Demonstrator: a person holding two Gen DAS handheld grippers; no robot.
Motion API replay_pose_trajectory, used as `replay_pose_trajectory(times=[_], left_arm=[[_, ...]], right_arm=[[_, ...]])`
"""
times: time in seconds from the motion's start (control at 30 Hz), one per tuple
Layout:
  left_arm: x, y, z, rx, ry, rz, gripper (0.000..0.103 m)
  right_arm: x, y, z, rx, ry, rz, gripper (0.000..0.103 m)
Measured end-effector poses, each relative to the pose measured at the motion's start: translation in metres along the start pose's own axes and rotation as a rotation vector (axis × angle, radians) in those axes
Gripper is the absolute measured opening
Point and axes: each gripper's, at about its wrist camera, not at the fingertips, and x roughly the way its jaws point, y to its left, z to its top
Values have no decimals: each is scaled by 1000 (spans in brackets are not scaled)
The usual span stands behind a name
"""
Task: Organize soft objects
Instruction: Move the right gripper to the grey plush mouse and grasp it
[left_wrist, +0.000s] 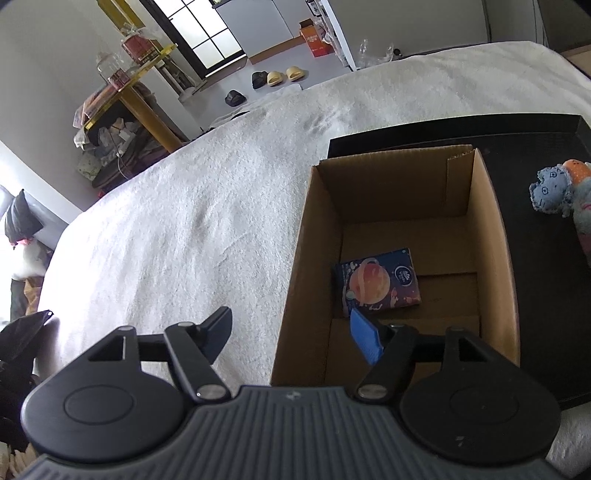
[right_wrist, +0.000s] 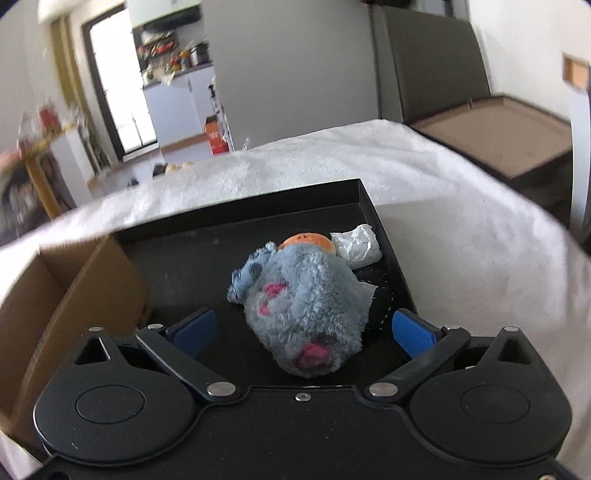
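A grey-blue plush toy (right_wrist: 306, 310) with pink marks lies on a black tray (right_wrist: 192, 254), between the open fingers of my right gripper (right_wrist: 303, 332). The pads stand apart from the plush on both sides. Behind it lie an orange soft piece (right_wrist: 308, 240), a crumpled white tissue (right_wrist: 356, 245) and a black cloth (right_wrist: 380, 295). An open cardboard box (left_wrist: 495, 236) holds a dark blue tissue pack (left_wrist: 378, 280). My left gripper (left_wrist: 293, 338) is open and empty over the box's near left wall. The plush pile shows at the right edge of the left wrist view (left_wrist: 554, 192).
The box and tray rest on a white fuzzy blanket (left_wrist: 207, 206) over a bed. The box stands at the tray's left (right_wrist: 74, 295). Beyond the bed are a floor with slippers (left_wrist: 275, 77), a cluttered shelf (left_wrist: 122, 96) and an orange carton (right_wrist: 214, 138).
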Motion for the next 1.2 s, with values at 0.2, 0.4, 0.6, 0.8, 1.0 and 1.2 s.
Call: replay_pose_trajectory(times=[0.2, 0.4, 0.6, 0.8, 1.0, 1.2], left_arm=[[1, -8, 4, 21, 10, 25, 69], [2, -12, 6, 36, 16, 44, 69], [2, -13, 6, 41, 16, 49, 69], [0, -10, 3, 29, 8, 44, 69], [-1, -4, 6, 16, 28, 28, 69], [-10, 11, 8, -11, 33, -18, 69]], right_arm=[[9, -31, 5, 198, -4, 48, 103], [32, -47, -4, 324, 83, 73, 97], [32, -39, -4, 290, 117, 172, 58], [22, -38, -3, 263, 112, 168, 49], [10, -34, -3, 228, 113, 183, 38], [-7, -26, 0, 177, 88, 185, 38]])
